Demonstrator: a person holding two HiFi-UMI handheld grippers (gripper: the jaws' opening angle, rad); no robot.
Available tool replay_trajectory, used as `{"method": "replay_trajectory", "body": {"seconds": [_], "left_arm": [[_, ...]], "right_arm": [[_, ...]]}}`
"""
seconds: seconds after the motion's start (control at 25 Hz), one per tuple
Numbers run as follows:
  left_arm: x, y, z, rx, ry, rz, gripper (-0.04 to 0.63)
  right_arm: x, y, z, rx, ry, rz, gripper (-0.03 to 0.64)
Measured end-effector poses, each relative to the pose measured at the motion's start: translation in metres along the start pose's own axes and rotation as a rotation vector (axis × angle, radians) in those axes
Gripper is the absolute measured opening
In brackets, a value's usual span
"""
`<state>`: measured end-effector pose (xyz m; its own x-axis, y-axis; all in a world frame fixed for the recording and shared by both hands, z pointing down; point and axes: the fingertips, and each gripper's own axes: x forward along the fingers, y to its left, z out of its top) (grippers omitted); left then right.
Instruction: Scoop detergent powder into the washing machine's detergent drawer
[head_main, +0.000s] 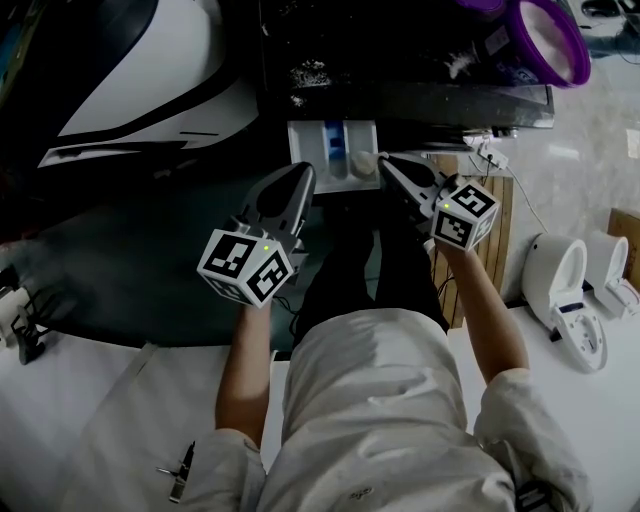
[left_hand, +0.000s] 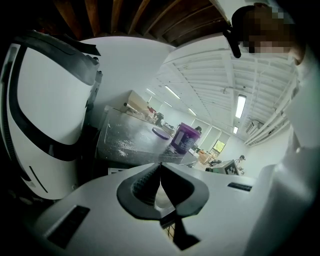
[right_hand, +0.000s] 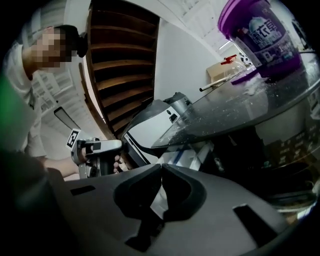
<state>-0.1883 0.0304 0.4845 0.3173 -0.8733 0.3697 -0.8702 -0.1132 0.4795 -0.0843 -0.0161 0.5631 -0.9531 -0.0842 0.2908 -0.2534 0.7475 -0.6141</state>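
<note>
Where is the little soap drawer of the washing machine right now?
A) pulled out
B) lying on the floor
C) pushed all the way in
A: the drawer sticks out from the front of the washing machine, with its compartments showing from above.

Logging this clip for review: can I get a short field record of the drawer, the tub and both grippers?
drawer: detergent drawer pulled open
tub: purple tub open, on the machine top
left: left gripper jaws together, nothing held, by the drawer's left side
right: right gripper jaws together, tip at the drawer's right side
powder: white specks scattered on the machine top
</note>
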Motion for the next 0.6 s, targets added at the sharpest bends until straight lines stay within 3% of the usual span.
{"method": "replay_trajectory", "body": {"seconds": [0.6], "left_arm": [[-0.009, 0.002, -0.007, -0.012, -0.010, 0.027, 0.020]], "right_arm": [[0.009, 0.022, -0.004, -0.431, 0.099, -0.094, 0.011]]}}
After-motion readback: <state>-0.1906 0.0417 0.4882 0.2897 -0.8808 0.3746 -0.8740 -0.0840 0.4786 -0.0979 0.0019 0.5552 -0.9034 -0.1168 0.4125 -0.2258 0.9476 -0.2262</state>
